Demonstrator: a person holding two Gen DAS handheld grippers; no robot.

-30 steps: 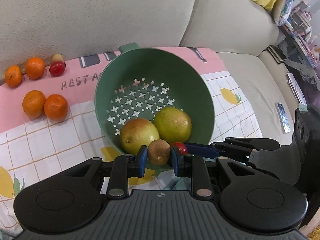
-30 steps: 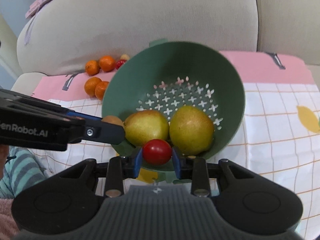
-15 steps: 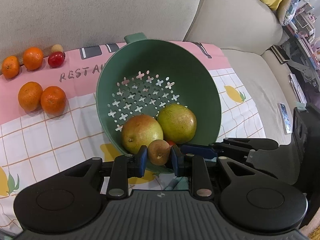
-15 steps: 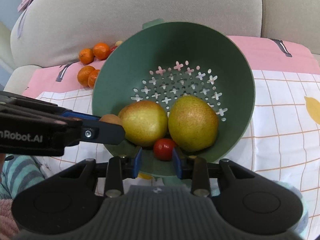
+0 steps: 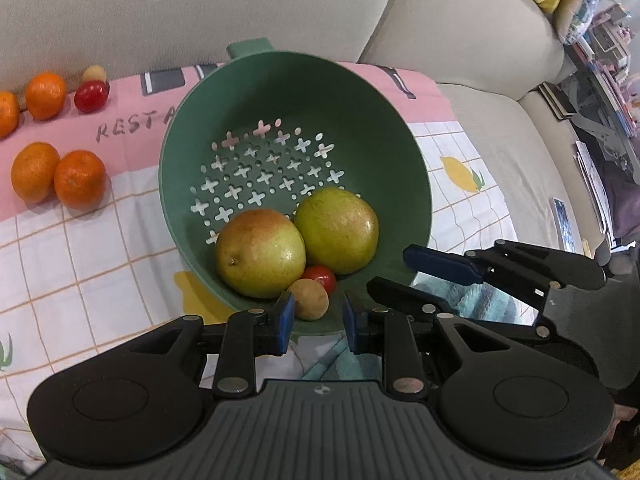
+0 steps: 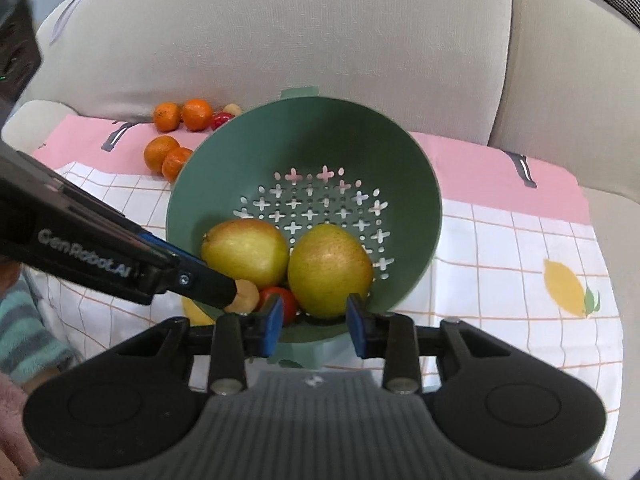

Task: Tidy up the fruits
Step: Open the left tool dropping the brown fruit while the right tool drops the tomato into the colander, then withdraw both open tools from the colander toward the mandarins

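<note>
A green colander (image 5: 360, 120) (image 6: 400, 168) lies tilted on the cloth. It holds two yellow-green pears (image 5: 260, 252) (image 5: 338, 230) (image 6: 246, 250) (image 6: 330, 270), a red cherry tomato (image 5: 322, 277) (image 6: 280, 298) and a small tan fruit (image 5: 309, 299) (image 6: 245, 296). My left gripper (image 5: 318, 322) is open just before the colander's near rim, with the tan fruit lying loose beyond its jaws. My right gripper (image 6: 314, 322) is open and empty at the near rim too.
Several oranges (image 5: 80, 178) (image 6: 160, 152), a red tomato (image 5: 91, 96) and a pale small fruit (image 5: 95, 74) sit at the back left of the pink checked cloth (image 5: 80, 260). Beige sofa cushions (image 5: 160, 12) rise behind. A phone (image 5: 562, 224) lies on the seat at right.
My right gripper opened and dropped the red tomato into the colander. My left gripper then opened and released the tan fruit beside it. Both grippers drew back a little.
</note>
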